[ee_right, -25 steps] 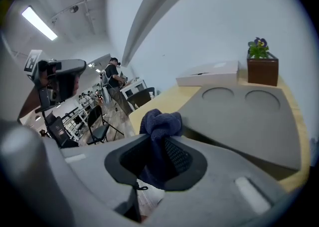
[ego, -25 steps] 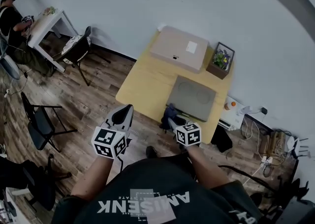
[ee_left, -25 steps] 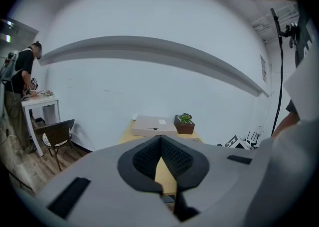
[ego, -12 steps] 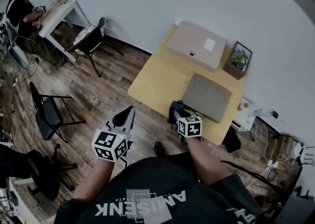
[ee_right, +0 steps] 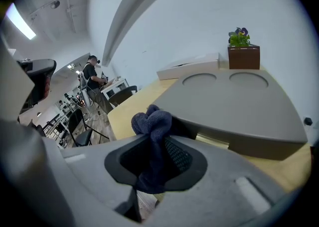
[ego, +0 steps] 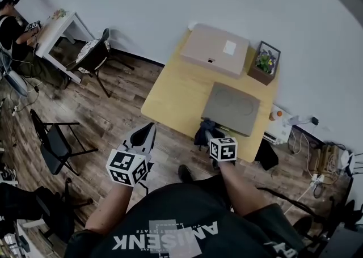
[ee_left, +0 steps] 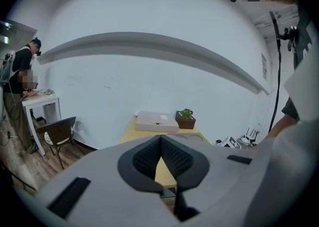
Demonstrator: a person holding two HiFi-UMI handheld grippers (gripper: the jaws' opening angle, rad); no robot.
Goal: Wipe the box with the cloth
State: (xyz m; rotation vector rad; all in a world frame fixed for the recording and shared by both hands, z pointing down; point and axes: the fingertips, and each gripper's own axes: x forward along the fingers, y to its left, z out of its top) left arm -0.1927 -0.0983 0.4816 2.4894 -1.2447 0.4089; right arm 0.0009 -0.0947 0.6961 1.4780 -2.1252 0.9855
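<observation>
Grip status: pinching bunched dark blue terry cloth (ee_right: 152, 121) with right tongs (ee_right: 158, 143), wad left proud of the tips for wiping. Holding left tongs (ee_left: 160, 143) pressed together, empty, short of the yellow wooden counter (ego: 170, 95). Target flat beige cardboard box (ego: 214, 50): counter's far end, well apart from cloth

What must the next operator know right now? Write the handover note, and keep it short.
Left gripper: shut, empty, held over the floor short of the table.
Right gripper: shut on the dark blue cloth, at the table's near edge, by the grey two-ring tray.
Cardboard box: lies flat at the table's far end beside the potted plant; the cloth is apart from it.
Done: cloth is in the jaws.
To do: carry the cloth past the tray to the box and wipe it, probably the top first.
</observation>
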